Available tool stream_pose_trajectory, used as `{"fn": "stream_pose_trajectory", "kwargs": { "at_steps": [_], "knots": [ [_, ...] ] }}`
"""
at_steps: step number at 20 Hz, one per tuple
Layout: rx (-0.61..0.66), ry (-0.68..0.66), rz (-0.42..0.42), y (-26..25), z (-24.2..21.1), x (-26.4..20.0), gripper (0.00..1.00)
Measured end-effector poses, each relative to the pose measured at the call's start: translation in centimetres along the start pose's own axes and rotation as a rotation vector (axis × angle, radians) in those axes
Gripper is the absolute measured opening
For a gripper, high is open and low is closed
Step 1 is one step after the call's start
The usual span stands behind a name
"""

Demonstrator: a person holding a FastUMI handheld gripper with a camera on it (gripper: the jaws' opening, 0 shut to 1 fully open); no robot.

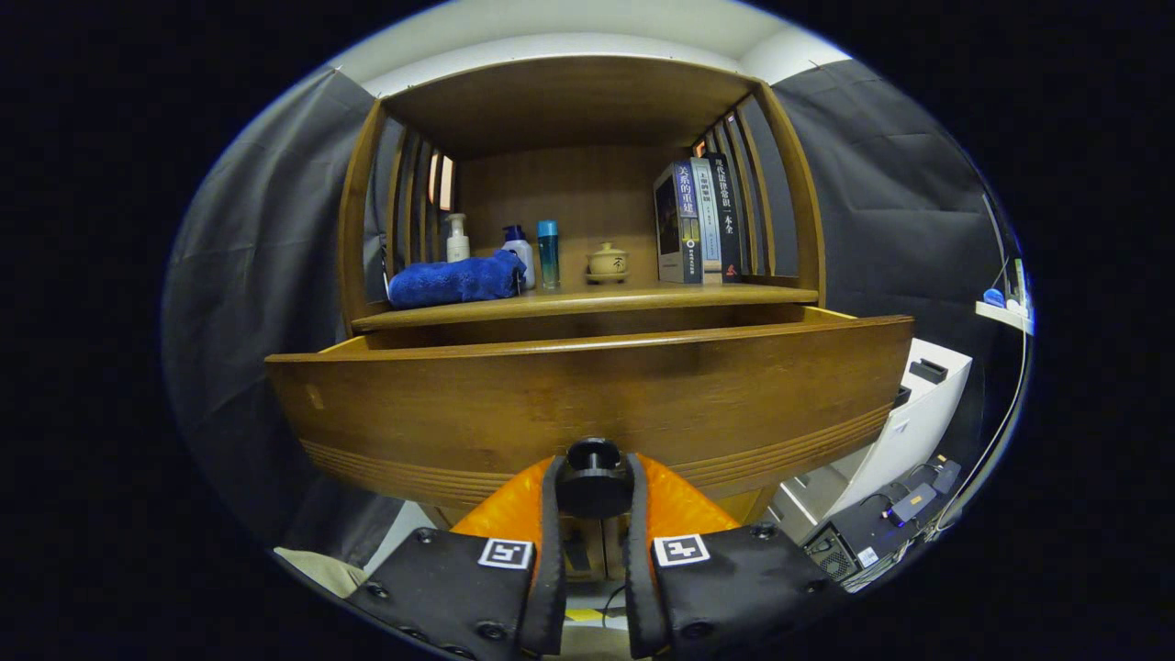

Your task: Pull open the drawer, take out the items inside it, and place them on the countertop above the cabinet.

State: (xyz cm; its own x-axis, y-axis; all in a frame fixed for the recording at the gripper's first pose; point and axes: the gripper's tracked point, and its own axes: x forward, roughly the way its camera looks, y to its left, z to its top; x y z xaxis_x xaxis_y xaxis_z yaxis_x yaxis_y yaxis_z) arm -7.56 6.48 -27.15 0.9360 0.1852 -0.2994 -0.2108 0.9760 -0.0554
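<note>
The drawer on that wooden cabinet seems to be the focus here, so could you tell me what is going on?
A person's handheld gripper has both fingers pressed on the round knob of the drawer, which stands pulled out from the cabinet. Its inside is hidden from here. On the countertop above sit a blue towel, three bottles, a small lidded pot and books.

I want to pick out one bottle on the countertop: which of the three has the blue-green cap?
The slim bottle farthest from the blue towel, nearest the small lidded pot. The other two stand behind the towel.
</note>
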Motion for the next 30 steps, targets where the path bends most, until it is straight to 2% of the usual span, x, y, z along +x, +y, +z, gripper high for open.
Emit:
{"fn": "stream_pose_trajectory", "kwargs": {
  "at_steps": [5, 7, 13, 18, 19, 23, 29, 30],
  "knots": [
    [-0.003, 0.006, 0.006, 0.2, -0.9, -3.1, 0.34],
    [0.005, 0.001, 0.009, 0.3, -1.1, -3.6, 0.28],
    [0.001, 0.006, 0.014, 0.6, -1.8, -6.4, 0.28],
    [0.025, 0.041, -0.011, 0.5, -2.0, -6.2, 0.28],
    [0.048, 0.077, -0.026, 0.5, -2.2, -6.3, 0.37],
    [0.069, 0.040, -0.035, 1.0, 1.7, -7.5, 0.52],
    [0.019, -0.019, 0.033, 2.6, 9.6, -7.5, 0.83],
    [0.022, -0.027, 0.039, 2.7, 10.8, -7.1, 0.83]
  ]
}}
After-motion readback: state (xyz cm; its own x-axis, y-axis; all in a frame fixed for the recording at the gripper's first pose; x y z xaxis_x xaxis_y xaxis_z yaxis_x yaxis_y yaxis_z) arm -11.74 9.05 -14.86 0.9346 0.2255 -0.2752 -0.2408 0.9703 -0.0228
